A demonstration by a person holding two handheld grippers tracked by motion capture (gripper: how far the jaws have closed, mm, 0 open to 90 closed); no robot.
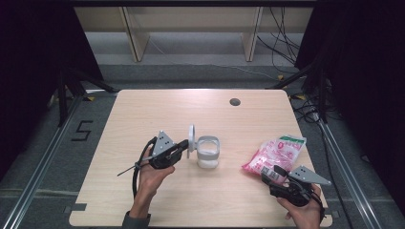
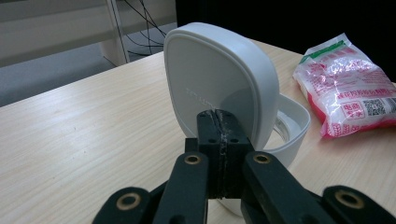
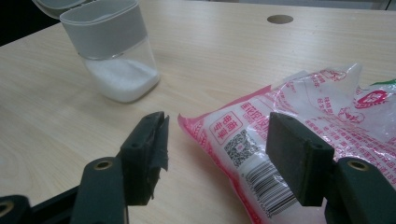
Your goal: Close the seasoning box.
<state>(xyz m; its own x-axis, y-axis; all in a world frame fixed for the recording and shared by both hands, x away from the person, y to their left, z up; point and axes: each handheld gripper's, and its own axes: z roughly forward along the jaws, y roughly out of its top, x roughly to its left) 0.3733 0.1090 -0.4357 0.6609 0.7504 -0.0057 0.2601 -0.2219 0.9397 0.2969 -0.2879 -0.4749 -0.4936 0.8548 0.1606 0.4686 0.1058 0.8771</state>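
A clear container (image 1: 208,152) with a white collar stands mid-table, holding a low layer of white grains (image 3: 122,79). Its white hinged lid (image 1: 191,138) stands upright on the left side. My left gripper (image 1: 184,145) is shut, its jaws pressed together with their tips against the lid (image 2: 219,70); whether they pinch its edge I cannot tell. A pink and white bag (image 1: 274,152) lies at the right. My right gripper (image 1: 274,172) is open just in front of it. The bag's near corner (image 3: 303,112) lies between the spread jaws, untouched by the pads.
The light wooden table (image 1: 143,109) has a round cable hole (image 1: 234,101) near its far edge. Beyond the table are shelf legs, trailing cables and dark curtains on both sides. A floor marking reads 5 at the left.
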